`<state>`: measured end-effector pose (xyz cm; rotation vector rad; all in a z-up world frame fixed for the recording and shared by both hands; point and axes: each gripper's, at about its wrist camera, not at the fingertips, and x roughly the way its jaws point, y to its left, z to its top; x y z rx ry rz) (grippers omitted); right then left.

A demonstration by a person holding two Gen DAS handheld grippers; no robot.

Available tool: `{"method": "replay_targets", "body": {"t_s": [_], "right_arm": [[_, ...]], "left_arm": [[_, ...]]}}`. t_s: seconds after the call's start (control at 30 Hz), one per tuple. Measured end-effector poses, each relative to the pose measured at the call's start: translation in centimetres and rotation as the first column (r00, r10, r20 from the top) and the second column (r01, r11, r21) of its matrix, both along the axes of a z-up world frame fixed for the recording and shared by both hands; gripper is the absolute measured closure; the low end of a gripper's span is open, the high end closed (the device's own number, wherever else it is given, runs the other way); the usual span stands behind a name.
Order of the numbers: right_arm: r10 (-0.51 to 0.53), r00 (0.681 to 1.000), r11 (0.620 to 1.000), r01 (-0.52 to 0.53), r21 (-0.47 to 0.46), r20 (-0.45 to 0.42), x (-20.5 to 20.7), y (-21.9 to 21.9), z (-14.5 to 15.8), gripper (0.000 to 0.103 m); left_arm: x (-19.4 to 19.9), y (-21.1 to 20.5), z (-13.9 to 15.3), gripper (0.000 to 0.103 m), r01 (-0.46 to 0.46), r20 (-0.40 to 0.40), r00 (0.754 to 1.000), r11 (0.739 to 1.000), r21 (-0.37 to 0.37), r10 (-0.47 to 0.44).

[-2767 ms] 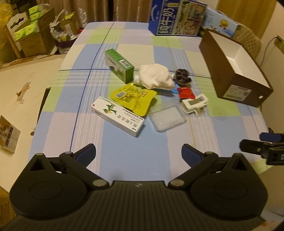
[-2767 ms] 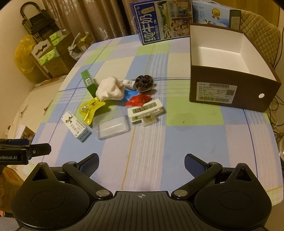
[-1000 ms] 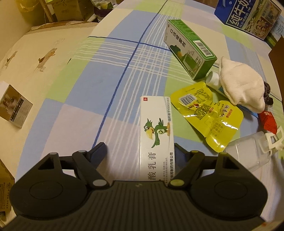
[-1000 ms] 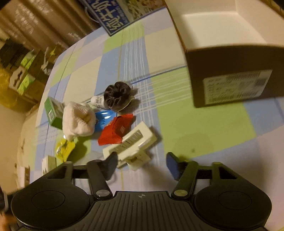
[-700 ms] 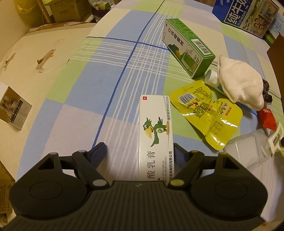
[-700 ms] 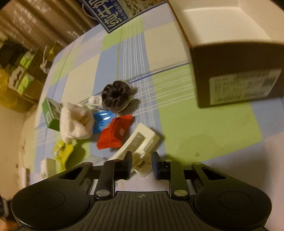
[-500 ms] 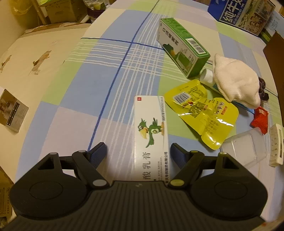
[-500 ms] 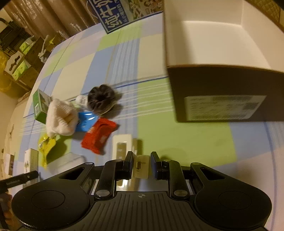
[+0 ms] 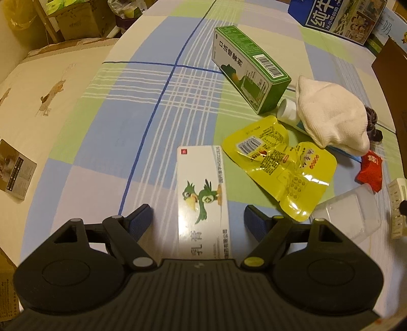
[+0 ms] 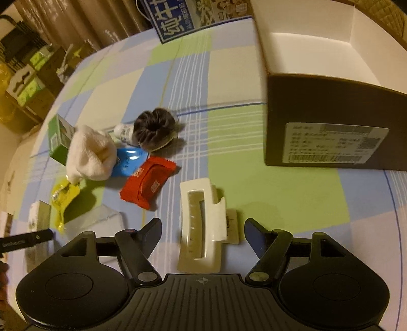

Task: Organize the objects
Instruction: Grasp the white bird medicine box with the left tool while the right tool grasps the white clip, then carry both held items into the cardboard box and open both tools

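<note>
My left gripper [image 9: 198,217] is open over the checked tablecloth [image 9: 162,107]. A white medicine box with a green bird [image 9: 201,193] lies flat between its fingers, touching neither. My right gripper [image 10: 203,226] is open too. A white hair claw clip [image 10: 216,224] lies on the cloth between its fingers, apart from both. The brown open cardboard box [image 10: 330,101] with a white inside stands beyond it to the right, empty where visible.
A green carton [image 9: 249,68], yellow pouch [image 9: 279,163], white cloth [image 9: 330,117], red packet [image 10: 148,180], blue packet [image 10: 129,157], dark scrunchie [image 10: 155,127] and clear plastic box [image 9: 348,216] lie clustered mid-table. A blue milk carton [image 9: 338,15] stands at the far edge.
My right gripper, narrowly shut around the hair clip half a second ago, has opened wide, leaving the clip on the cloth. My left gripper stayed open and shifted slightly over the white box.
</note>
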<state>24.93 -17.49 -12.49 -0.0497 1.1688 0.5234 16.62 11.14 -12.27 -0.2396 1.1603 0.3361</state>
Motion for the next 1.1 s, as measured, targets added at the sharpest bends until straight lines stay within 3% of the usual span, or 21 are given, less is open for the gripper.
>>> {"method": "replay_targets", "body": {"t_s": [0.13,0.2,0.33,0.47,0.67,0.9,1.1], "right_arm": [[0.011,0.999,0.999,-0.01,-0.034,0.038,-0.2,0.6,-0.7,0.04],[0.022,0.998,0.998,-0.019,-0.054,0.055,-0.3,0.6,-1.0,0.056],[0.045,0.996,0.998,-0.041,-0.054,0.071,-0.4,0.3,-1.1,0.06],[0.072,0.993,0.997,-0.069,-0.041,0.092,-0.9,-0.1,-0.5,0.065],[0.053,0.997,0.998,-0.054,0.015,0.047,-1.1,-2.4,0.1,0.065],[0.003,0.999,0.995,-0.007,0.1,0.037,-1.3,-6.5,2.8,0.065],[-0.035,0.996,0.987,0.022,0.158,0.082,-0.3,-9.8,6.2,0.065]], "left_arm": [[0.3,-0.1,0.0,0.031,0.009,-0.004,1.0,1.0,0.02,-0.009],[0.2,-0.2,0.2,0.038,0.015,-0.001,1.0,1.0,0.025,-0.015],[-0.3,-0.4,0.6,0.07,0.027,0.015,1.0,0.999,0.029,-0.027],[-1.0,-0.9,0.7,0.07,0.032,0.009,0.999,0.999,0.021,-0.032],[-2.2,-1.7,1.6,0.07,0.038,0.023,0.999,0.999,-0.008,-0.038],[-2.3,-4.5,5.6,0.07,0.106,0.111,0.988,0.994,-0.025,-0.102],[0.5,-9.1,9.4,0.07,0.215,0.203,0.958,0.976,-0.038,-0.203]]}}
